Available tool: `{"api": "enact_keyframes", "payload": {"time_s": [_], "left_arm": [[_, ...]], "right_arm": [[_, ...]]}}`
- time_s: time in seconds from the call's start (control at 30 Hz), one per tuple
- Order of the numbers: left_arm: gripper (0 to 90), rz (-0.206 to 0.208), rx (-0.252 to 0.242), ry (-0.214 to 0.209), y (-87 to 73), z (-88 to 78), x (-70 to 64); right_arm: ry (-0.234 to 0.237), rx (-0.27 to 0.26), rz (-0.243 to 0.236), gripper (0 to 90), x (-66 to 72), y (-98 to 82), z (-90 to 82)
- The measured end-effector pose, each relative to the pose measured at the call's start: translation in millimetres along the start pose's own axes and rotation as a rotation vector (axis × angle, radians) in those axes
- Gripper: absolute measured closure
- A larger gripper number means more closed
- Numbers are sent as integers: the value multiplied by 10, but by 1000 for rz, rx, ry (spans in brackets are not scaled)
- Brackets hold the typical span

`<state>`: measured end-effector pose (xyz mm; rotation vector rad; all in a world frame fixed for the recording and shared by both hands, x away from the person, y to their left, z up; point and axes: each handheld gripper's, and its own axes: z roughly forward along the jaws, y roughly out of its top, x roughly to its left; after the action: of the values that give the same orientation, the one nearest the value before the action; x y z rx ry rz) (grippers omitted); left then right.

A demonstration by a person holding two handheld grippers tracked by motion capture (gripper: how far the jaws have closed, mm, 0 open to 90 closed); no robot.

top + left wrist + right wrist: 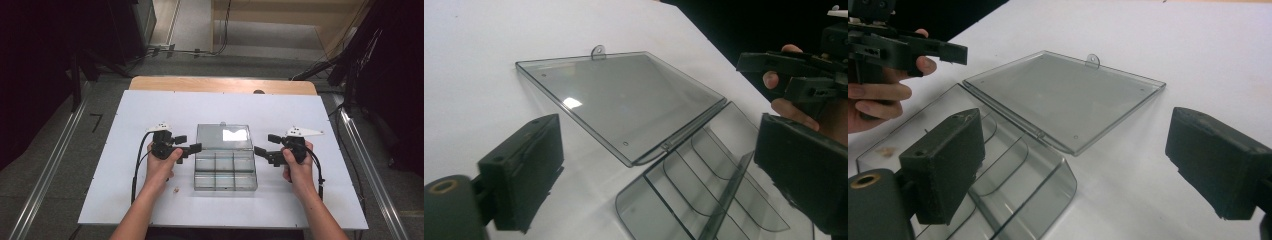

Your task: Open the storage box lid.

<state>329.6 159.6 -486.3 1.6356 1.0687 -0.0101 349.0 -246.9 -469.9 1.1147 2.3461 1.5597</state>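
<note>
I flank the clear box [225, 172], lid [223, 136] laid flat, left gripper [192, 148] and right gripper [261, 152] both released, empty; best retreat level, clear of its walls.

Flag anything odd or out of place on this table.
Only one stray: a small pinkish bit lies on the white table, left of the open clear compartment box. What it is I cannot tell.
</note>
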Motion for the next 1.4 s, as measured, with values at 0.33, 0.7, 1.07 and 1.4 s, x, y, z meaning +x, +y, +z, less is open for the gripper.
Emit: {"api": "enact_keyframes", "payload": {"time_s": [0.33, 0.7, 1.07, 1.4], "left_arm": [[0, 86, -10, -21, -38, -189, -152], [0, 143, 20, 5, -135, -319, -216], [0, 174, 36, 17, -220, -413, -270], [0, 174, 53, 44, -333, -549, -297]], "right_arm": [[7, -27, -53, 7, 24, -87, -240], [-42, -24, -83, 7, 21, -214, -390], [-106, -53, -77, 7, -52, -326, -639], [-143, -58, -75, 8, -76, -466, -811]]}}
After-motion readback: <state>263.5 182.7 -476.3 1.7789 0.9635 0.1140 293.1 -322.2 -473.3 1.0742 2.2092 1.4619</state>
